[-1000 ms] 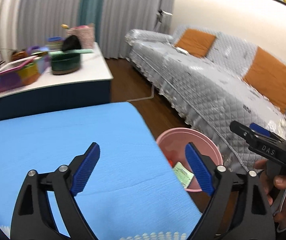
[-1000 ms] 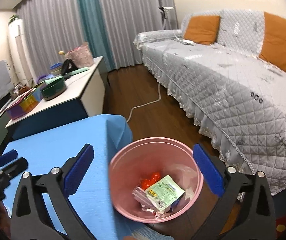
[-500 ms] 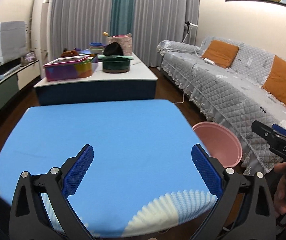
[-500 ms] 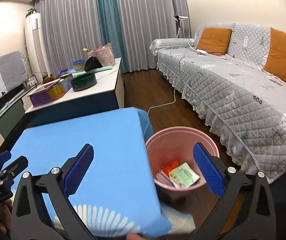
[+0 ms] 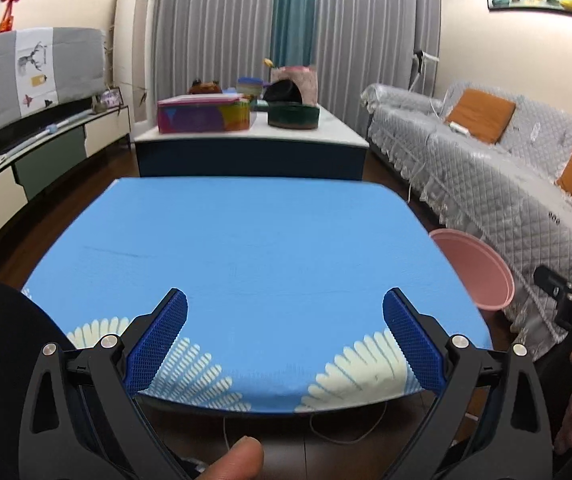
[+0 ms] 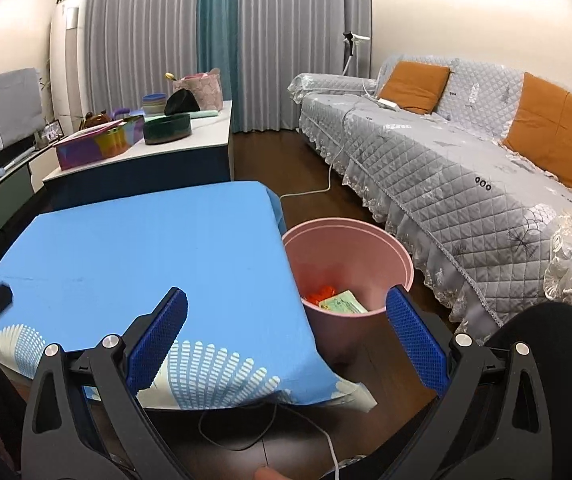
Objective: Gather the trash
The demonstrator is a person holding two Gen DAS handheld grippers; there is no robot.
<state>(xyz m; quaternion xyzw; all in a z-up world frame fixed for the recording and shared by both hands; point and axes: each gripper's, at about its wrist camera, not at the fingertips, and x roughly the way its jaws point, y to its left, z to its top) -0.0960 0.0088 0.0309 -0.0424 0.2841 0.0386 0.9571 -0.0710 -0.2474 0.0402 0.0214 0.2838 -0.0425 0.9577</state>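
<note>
Trash (image 6: 336,300) in pink bin (image 6: 400,256); both tools pulled back, open.

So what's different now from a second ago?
Both claws have pulled back from the pink bin. The left claw now faces the blue table squarely, and the right claw, earlier right over the bin, sits lower and behind it. Both remain open and empty; the wrappers remain in the bin.
</note>
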